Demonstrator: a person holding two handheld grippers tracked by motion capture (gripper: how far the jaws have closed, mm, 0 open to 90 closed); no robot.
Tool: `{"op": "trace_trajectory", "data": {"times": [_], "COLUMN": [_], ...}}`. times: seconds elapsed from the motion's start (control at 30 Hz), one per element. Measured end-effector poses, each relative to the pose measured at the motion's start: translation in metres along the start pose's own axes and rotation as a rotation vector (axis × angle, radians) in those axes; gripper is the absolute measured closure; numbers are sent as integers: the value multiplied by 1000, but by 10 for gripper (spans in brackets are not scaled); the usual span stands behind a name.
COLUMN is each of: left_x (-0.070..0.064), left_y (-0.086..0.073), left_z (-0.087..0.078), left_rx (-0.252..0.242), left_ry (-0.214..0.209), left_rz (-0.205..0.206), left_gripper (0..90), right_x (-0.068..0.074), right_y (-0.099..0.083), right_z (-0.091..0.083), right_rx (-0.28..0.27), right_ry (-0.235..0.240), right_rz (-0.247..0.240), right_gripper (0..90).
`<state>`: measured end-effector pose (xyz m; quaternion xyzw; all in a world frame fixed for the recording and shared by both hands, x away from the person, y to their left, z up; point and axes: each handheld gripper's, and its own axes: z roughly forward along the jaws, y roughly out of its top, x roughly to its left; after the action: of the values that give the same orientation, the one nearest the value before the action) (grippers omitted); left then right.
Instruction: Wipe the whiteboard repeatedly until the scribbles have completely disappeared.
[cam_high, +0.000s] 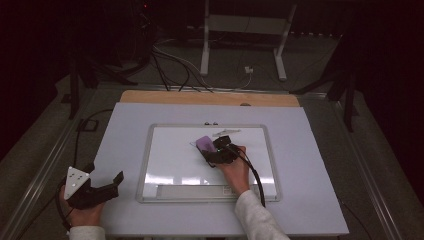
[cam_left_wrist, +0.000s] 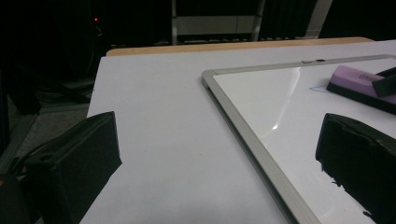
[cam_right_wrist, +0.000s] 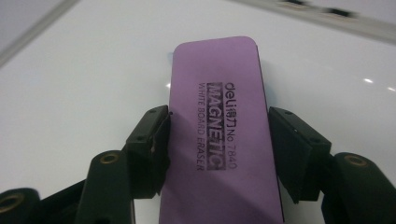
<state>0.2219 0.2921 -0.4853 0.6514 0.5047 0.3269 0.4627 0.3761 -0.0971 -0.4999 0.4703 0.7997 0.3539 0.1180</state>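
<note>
My right claw (cam_right_wrist: 217, 135) is clamped on the purple eraser (cam_right_wrist: 219, 140), one jaw pressed to each long side, printed face up. I have the eraser lying flat on the whiteboard (cam_high: 170, 165), in its upper middle part, with a thin blue mark (cam_left_wrist: 317, 88) just beside its far end. My left claw (cam_high: 107, 187) hangs wide open with nothing between its jaws, over the table (cam_high: 125, 125) off the board's near left corner, well apart from the eraser.

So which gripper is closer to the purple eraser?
The right gripper. Its jaws sit on both sides of the purple eraser on the whiteboard. The left gripper is far off, open, beside the board's near left corner.
</note>
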Motion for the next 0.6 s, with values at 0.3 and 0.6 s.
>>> {"op": "trace_trajectory", "data": {"times": [0.3, 0.6], "left_x": [-1, 0], "left_y": [0, 0], "left_z": [1, 0], "left_rx": [3, -2], "left_ry": [-2, 0], "left_rz": [6, 0], "left_gripper": [7, 7], "right_x": [-8, 15], "right_y": [4, 8], "right_z": [2, 12], "right_rx": [-6, 5], "right_ry": [-34, 52], "right_rz": [53, -40], "right_gripper": [416, 416]}}
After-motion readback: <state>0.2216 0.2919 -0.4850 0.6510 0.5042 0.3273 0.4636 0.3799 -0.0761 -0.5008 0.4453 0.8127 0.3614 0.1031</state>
